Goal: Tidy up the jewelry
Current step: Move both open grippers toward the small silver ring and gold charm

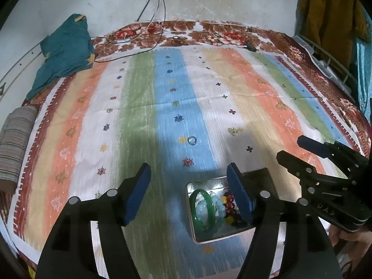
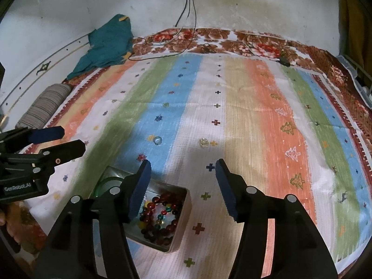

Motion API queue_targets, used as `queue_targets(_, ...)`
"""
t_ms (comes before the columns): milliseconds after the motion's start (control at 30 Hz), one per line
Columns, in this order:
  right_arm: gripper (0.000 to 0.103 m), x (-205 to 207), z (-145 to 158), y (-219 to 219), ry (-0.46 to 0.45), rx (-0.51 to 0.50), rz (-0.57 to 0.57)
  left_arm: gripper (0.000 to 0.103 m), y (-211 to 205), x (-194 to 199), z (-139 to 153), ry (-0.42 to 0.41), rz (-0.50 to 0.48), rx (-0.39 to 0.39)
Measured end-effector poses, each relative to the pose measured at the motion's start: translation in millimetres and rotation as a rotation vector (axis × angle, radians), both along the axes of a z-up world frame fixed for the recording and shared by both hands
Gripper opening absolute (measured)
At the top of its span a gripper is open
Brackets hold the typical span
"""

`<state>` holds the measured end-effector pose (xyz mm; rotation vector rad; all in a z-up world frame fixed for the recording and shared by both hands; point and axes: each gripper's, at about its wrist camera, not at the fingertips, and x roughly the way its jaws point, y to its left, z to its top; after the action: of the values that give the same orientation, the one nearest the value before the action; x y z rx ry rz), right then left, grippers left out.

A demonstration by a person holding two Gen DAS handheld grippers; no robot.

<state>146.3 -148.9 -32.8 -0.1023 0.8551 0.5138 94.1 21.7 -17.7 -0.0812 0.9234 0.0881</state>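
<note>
A metal tin sits on the striped cloth near me. It holds a green bangle, a pale blue bead bracelet and dark red and coloured bead bracelets. A clear bluish ring and a small clear gem piece lie on the cloth farther out. My left gripper is open and empty, above the tin's left side. My right gripper is open and empty, above the tin's right edge; it also shows in the left wrist view.
The striped cloth covers a bed with a floral blanket at the far edge. A teal garment and a grey striped roll lie at the left. Cables hang from the wall. A wire rack stands at the right.
</note>
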Motion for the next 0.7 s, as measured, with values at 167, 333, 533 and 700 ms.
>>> queue_targets(167, 0.062, 6.8, -2.5, 0.5, 0.011, -0.005, 0.000, 0.070, 4.8, 8.3, -1.4, 0.008, 0.014, 0.003)
queue_targets(333, 0.065, 15.4, -7.8, 1.9, 0.029, -0.020, 0.003, 0.071, 11.1, 14.5, -4.2, 0.023, 0.022, -0.007)
queue_targets(533, 0.070, 33.1, -12.5, -2.2, 0.069, 0.003, -0.017, 0.072, 12.6, 25.9, -12.2, 0.052, 0.011, -0.005)
queue_targets(700, 0.070, 50.5, -22.6, -3.9, 0.107, 0.003, -0.039, 0.072, 15.7, 42.0, -23.9, 0.086, 0.014, -0.010)
